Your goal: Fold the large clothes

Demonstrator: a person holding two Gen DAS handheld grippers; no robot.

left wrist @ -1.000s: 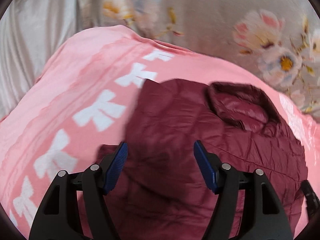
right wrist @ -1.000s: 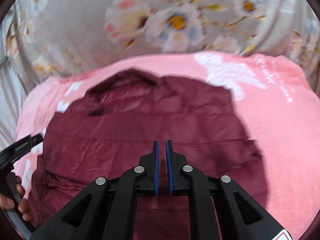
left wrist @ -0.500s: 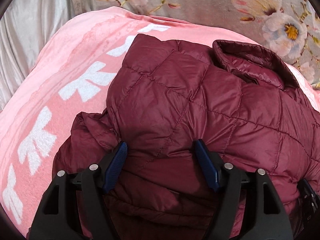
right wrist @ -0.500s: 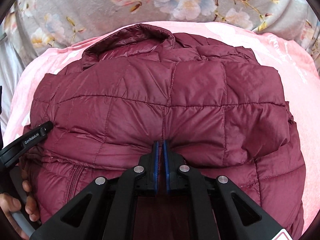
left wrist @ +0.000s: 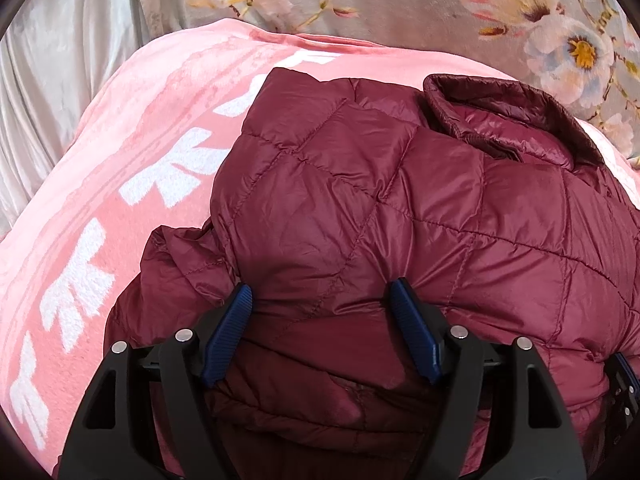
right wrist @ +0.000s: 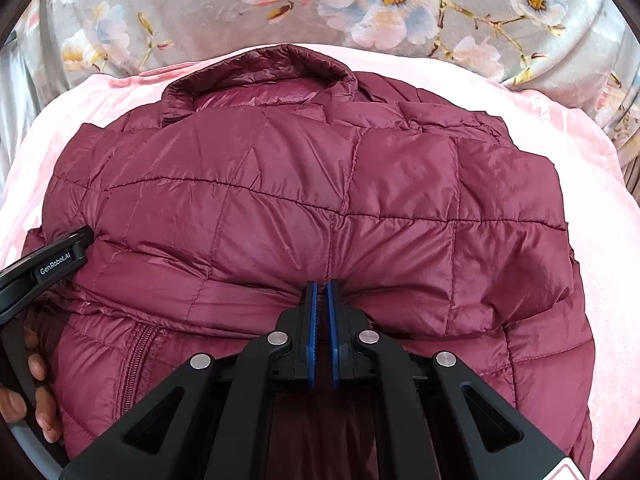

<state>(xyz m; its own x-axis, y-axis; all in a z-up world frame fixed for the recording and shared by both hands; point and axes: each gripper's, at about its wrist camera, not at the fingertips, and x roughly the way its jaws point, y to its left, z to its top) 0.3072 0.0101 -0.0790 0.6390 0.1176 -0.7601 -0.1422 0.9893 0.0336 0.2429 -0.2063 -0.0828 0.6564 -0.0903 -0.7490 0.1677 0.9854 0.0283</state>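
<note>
A grey satin sheet [left wrist: 60, 92] is seen at far left, a pink blanket [left wrist: 120, 184] with white bows beside it. The maroon quilted jacket [left wrist: 400, 208] lies folded on the blanket. Left claw [left wrist: 320, 300] is spread wide against the jacket's fold; right claw [right wrist: 321, 292] is pinched shut on jacket fabric. Floral grey bedding [right wrist: 360, 8] lies beyond.

Both wrist views are looking steeply down, close over the maroon jacket [left wrist: 400, 208]: left from its left edge, right over its middle, sharing its collar [right wrist: 256, 76].
</note>
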